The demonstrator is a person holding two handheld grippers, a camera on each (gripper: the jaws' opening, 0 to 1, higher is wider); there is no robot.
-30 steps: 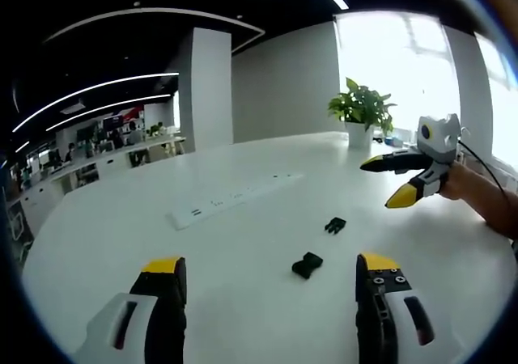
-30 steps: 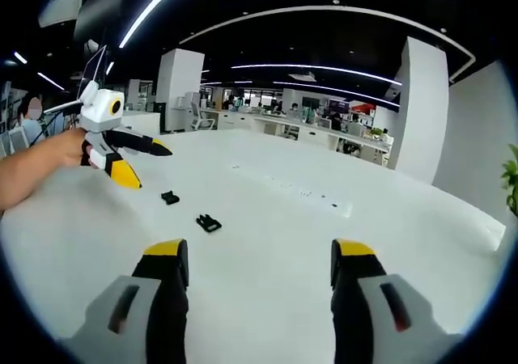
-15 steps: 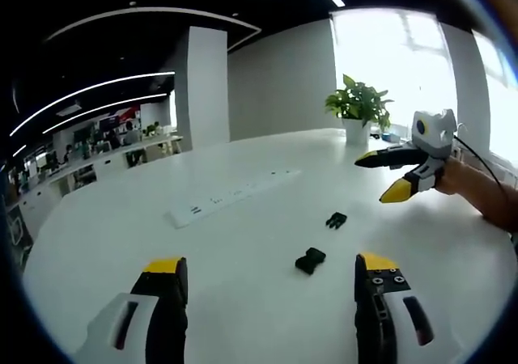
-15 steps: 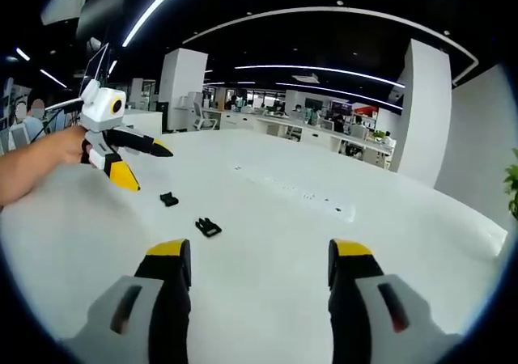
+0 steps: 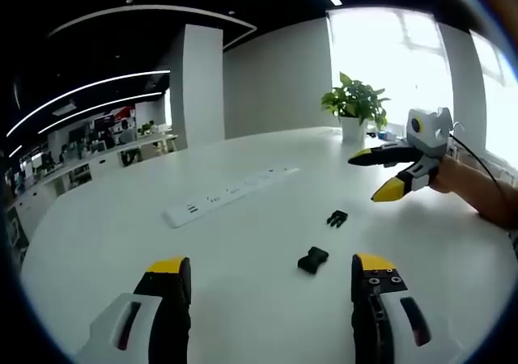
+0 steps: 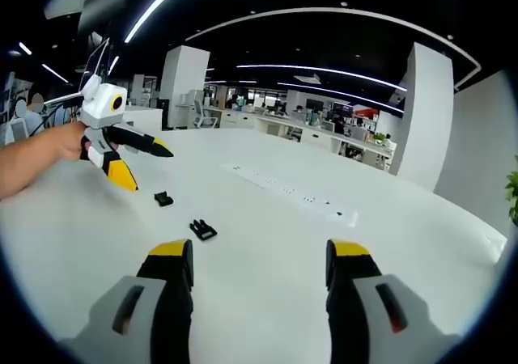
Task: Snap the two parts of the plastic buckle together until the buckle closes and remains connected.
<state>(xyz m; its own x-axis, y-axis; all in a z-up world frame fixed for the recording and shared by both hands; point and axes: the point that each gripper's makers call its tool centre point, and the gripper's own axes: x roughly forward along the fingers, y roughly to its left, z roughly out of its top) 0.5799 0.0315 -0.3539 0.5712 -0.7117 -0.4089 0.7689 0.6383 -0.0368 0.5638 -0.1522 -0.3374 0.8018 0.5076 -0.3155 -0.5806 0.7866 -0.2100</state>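
Two black buckle parts lie apart on the white table (image 5: 121, 243). In the left gripper view the socket part (image 5: 313, 260) sits just ahead of my open left gripper (image 5: 269, 267), and the pronged part (image 5: 337, 217) lies a little farther off. My right gripper (image 5: 374, 175), held by a hand, hovers open above the table to the right of them. In the right gripper view the pronged part (image 6: 202, 230) lies ahead of my open right gripper (image 6: 259, 251), with the socket part (image 6: 163, 199) beyond it. The left gripper (image 6: 146, 167) hangs open over the table near the socket part.
A long white power strip (image 5: 231, 196) lies across the table beyond the parts, also visible in the right gripper view as the power strip (image 6: 291, 192). A potted plant (image 5: 354, 109) stands at the table's far edge. Office desks and a white pillar (image 5: 202, 85) lie behind.
Both grippers have eased slightly closer toward the buckle parts and stay open. The two parts have not moved on the table.
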